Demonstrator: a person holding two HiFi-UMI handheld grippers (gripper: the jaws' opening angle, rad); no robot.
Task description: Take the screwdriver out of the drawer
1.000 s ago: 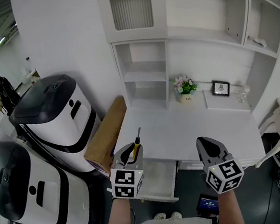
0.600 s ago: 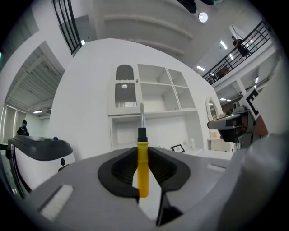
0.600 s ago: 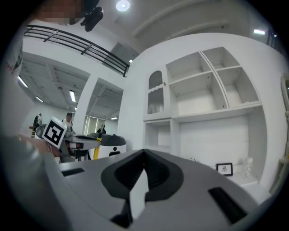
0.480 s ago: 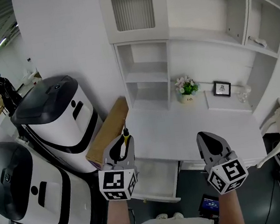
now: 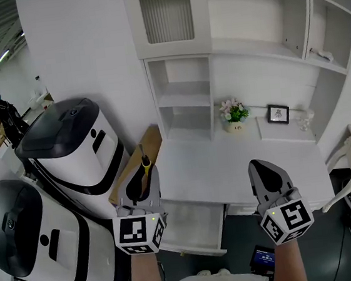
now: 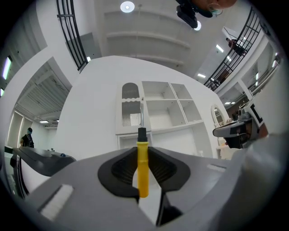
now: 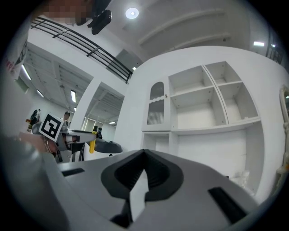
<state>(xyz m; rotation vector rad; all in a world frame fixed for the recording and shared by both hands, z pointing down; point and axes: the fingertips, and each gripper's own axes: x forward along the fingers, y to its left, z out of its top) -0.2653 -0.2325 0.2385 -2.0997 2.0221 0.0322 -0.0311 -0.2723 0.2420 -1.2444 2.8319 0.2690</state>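
A screwdriver [image 5: 145, 164] with a yellow handle and black collar is clamped in my left gripper [image 5: 143, 175], its shaft pointing up and away. In the left gripper view the yellow handle [image 6: 142, 168] stands upright between the two dark pads of that gripper [image 6: 142, 151]. The gripper hangs above the desk's left front corner, clear of the open white drawer [image 5: 195, 226] below. My right gripper [image 5: 261, 166] hovers over the desk's front edge further right, with its jaws together and nothing in them [image 7: 144, 155].
A white desk [image 5: 228, 162] carries a small flower pot [image 5: 233, 112] and a framed picture [image 5: 277, 112], with shelves above. A cardboard box [image 5: 131, 167] leans at the desk's left. Two white-and-black machines [image 5: 69, 142] stand further left.
My left gripper has risen and shifted left with the screwdriver, tilting its tip up. The right gripper has lifted a little.
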